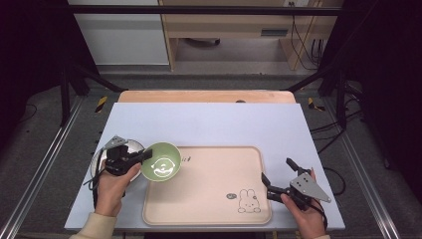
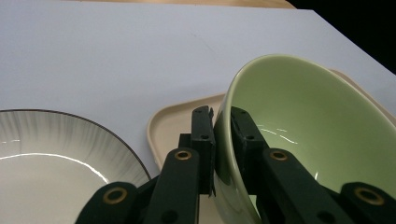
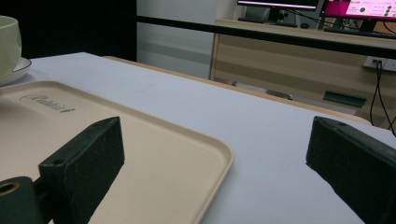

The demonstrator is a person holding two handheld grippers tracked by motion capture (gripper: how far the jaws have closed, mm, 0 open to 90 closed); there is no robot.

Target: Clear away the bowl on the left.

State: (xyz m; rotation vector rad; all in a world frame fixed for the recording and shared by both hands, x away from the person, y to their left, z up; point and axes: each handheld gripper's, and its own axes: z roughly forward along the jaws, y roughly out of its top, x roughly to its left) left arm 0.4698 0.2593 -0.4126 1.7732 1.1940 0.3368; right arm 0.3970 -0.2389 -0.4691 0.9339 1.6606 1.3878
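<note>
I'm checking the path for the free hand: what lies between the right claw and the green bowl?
In the high view, bare beige tray lies between the right claw and the green bowl, apart from its printed rabbit near the claw.

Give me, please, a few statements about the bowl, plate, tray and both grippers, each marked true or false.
1. The left gripper grips the green bowl by its rim. True.
2. The bowl sits flat in the middle of the tray. False: it is tilted, at the tray's left edge.
3. The right gripper is open and holds nothing. True.
4. The plate lies on the tray. False: it is on the table, left of the tray.
5. The tray has a rabbit drawing. True.
</note>
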